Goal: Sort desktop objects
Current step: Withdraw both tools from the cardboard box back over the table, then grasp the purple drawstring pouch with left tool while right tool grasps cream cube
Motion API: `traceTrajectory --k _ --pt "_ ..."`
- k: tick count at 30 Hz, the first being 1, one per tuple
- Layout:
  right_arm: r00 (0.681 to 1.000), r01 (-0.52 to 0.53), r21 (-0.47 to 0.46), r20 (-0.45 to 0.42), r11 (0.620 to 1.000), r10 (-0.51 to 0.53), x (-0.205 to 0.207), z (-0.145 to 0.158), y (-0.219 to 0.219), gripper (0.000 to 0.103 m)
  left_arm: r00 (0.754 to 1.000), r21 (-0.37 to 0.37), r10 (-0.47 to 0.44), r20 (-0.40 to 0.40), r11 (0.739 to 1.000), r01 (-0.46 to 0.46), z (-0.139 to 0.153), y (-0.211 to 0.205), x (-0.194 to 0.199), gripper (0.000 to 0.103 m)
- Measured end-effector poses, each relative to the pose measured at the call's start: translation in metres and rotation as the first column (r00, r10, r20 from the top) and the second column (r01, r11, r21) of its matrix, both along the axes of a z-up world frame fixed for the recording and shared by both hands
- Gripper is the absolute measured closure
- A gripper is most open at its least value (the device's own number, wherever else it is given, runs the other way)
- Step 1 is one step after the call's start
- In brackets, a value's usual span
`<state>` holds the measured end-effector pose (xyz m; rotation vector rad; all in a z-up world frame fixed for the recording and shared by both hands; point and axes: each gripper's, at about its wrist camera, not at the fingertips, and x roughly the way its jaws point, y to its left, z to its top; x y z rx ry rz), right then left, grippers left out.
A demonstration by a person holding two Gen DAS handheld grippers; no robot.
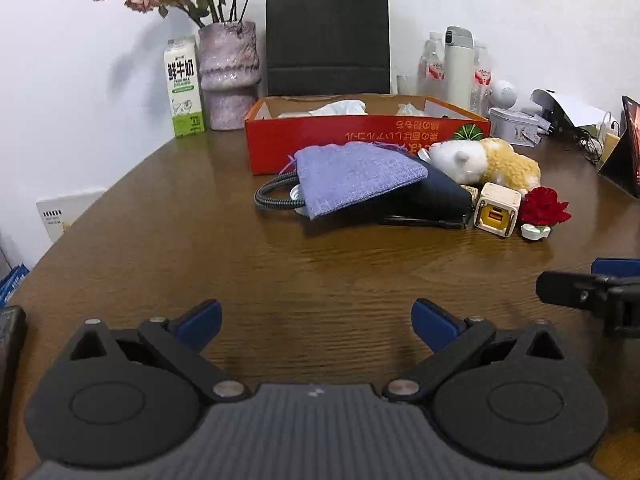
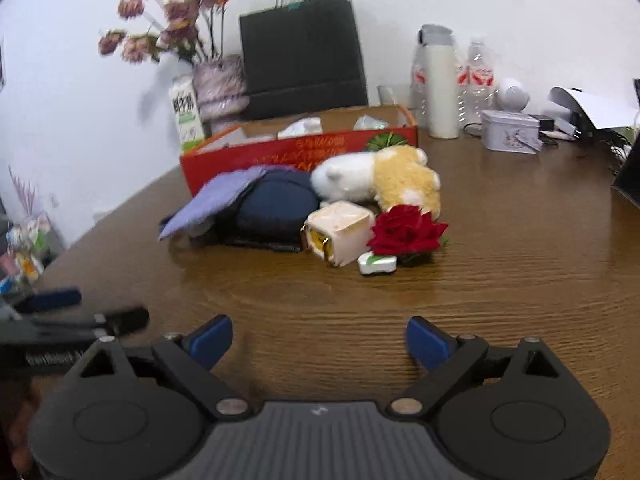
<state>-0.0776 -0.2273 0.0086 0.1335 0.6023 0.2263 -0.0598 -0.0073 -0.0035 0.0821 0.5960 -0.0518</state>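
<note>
A pile lies mid-table before an open red box (image 1: pixel 360 136) (image 2: pixel 304 150): a lilac cloth pouch (image 1: pixel 356 176) (image 2: pixel 224 196) over a dark blue case (image 1: pixel 436 200) (image 2: pixel 280 208), a braided cable (image 1: pixel 276 194), a white-and-tan plush toy (image 1: pixel 488 162) (image 2: pixel 384 180), a cream cube charger (image 1: pixel 498 210) (image 2: pixel 340 232) and a red rose (image 1: pixel 546 206) (image 2: pixel 406 232) on a white base. My left gripper (image 1: pixel 318 322) is open and empty, well short of the pile. My right gripper (image 2: pixel 320 340) is open and empty, also short of it.
Along the back stand a milk carton (image 1: pixel 184 88), a vase of dried flowers (image 1: pixel 228 76), a black paper bag (image 1: pixel 328 36), a white flask (image 1: pixel 458 68), water bottles and a small tin (image 1: pixel 514 126). Cables and a tablet (image 1: pixel 624 152) sit far right.
</note>
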Motion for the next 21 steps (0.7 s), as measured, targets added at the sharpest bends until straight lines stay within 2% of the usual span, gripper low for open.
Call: traceTrajectory --k 8,9,12,16,19,21 --pt "0.999 0.021 -0.017 0.044 1.0 -0.021 -0.005 -0.001 0.002 0.009 1.0 0.034 -0.016 -0.01 0.999 0.017 -0.002 -0.006 0.001 0.0" --pt "0.999 0.019 -0.016 0.04 1.0 -0.018 -0.005 -0.001 0.002 0.009 0.999 0.028 -0.03 -0.011 0.999 0.03 -0.001 -0.006 0.002 0.0" --pt "1.0 0.003 0.012 -0.006 1.0 -0.003 0.002 -0.002 -0.001 0.01 0.998 -0.056 -0.064 -0.012 0.996 0.064 0.011 -0.006 0.018 0.0" --pt "0.999 0.0 0.066 -0.047 0.998 0.003 0.01 -0.003 -0.009 0.012 0.995 -0.043 -0.077 0.059 0.996 0.079 0.043 -0.021 0.06 0.0" --pt "0.999 0.003 0.087 -0.052 0.996 0.002 0.01 -0.003 -0.012 0.012 0.997 -0.055 -0.071 0.026 0.996 0.072 0.047 -0.028 0.112 0.0" --pt "0.998 -0.001 0.092 -0.067 0.996 0.007 0.015 0.001 -0.014 0.014 0.999 -0.025 -0.037 -0.023 0.999 0.036 0.043 -0.028 0.147 0.0"
